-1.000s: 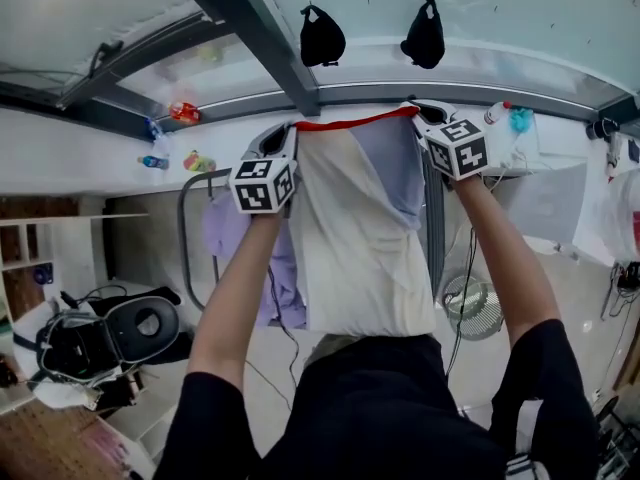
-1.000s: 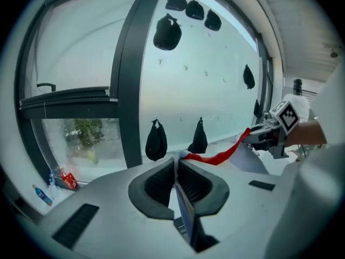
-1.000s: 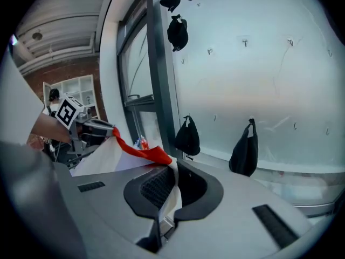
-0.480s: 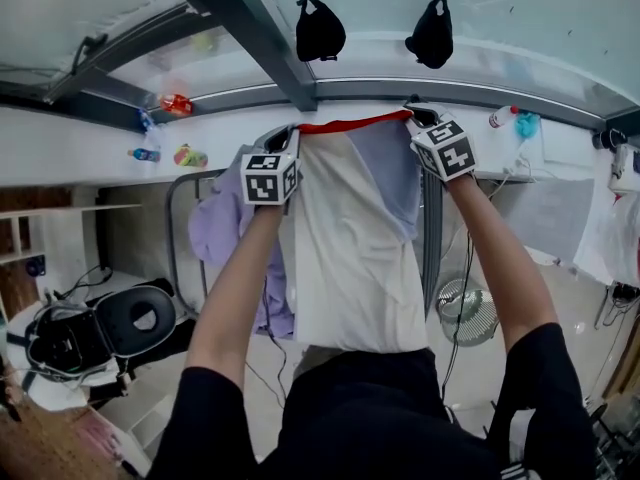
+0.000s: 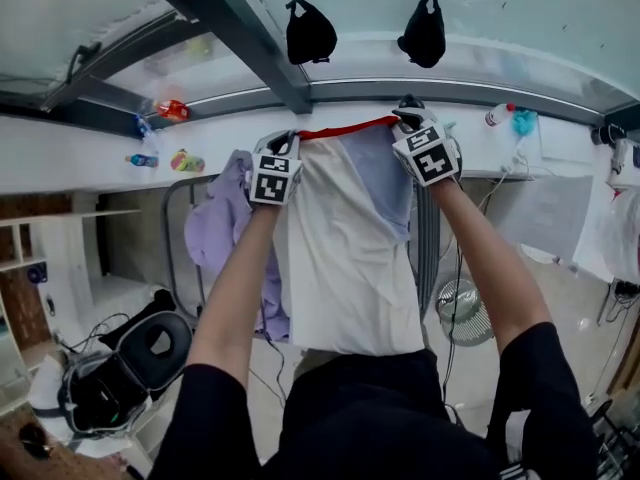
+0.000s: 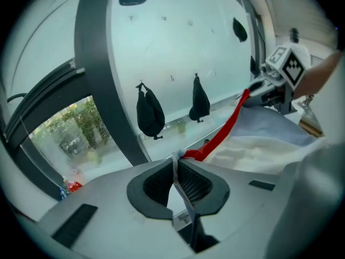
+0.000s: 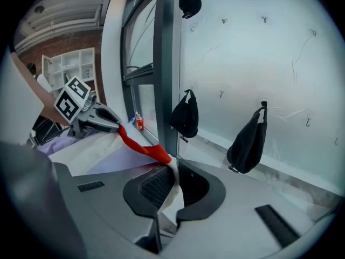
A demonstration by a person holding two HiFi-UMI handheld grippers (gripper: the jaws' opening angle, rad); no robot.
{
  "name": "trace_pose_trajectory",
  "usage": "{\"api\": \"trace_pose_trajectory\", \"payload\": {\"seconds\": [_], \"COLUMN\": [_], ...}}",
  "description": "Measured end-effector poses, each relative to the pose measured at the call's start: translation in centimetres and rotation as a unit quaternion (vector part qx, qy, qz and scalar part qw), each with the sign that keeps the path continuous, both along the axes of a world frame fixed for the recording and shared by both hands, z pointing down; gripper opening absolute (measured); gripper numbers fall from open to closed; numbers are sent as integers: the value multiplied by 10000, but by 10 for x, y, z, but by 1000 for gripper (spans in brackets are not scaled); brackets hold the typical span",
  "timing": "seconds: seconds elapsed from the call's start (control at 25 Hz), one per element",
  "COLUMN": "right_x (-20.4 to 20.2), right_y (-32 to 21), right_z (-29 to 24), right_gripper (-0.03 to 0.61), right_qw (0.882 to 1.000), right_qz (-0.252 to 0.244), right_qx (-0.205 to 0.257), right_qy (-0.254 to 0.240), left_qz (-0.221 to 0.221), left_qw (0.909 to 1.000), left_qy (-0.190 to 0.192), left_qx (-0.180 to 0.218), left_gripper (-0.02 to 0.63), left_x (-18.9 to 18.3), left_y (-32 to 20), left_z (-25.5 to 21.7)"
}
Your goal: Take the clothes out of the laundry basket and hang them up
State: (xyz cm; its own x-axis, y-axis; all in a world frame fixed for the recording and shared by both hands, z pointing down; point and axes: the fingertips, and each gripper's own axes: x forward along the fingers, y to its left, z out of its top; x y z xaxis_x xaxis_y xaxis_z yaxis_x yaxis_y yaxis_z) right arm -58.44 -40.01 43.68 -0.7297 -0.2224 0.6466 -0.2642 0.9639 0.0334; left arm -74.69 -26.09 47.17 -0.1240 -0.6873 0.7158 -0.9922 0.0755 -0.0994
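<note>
White garment (image 5: 350, 258) stretched between raised left tool (image 5: 292, 140) and right tool (image 5: 401, 121), both clamping it.

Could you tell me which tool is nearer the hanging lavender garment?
Left. The left tool holds the white cloth just beside the lavender garment; the right tool holds its far corner.

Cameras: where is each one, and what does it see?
Head view: on the person's head, looking forward and down at the white garment between left gripper and right gripper; both forearms show.
Left gripper view: on that gripper, looking along jaws shut on the red edge, toward black bags; right gripper shows.
Right gripper view: likewise, from the other end; left gripper shows.
All share the red edge.
</note>
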Motion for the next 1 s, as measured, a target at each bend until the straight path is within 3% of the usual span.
{"api": "trace_pose_trajectory", "payload": {"seconds": [0.08,0.16,0.28,0.44,0.56,0.88,1.0], "right_x": [1,2,10,19,26,49,50], "right_y": [3,3,-5,-14,-17,-21,-7], "right_z": [3,4,8,8,2,-20,-24], "right_gripper": [5,17,68,147,153,201,201], "right_qw": [9998,9995,9992,9986,9982,9973,9966], "right_qz": [-150,-227,-130,-18,-62,202,174], "right_qx": [58,83,58,-15,70,-196,-574], "right_qy": [132,197,378,537,590,680,566], "left_qz": [83,-98,-368,-319,-383,-422,-411], "left_qw": [9999,9991,9956,9932,9896,9906,9897], "left_qy": [83,421,855,1116,1386,1281,1326], "left_qx": [-109,-14,104,54,84,219,347], "left_gripper": [18,26,94,185,237,249,249], "left_x": [2,0,-3,0,2,4,13], "left_y": [3,5,6,11,16,34,40], "left_z": [7,8,4,-2,-8,-34,-45]}}
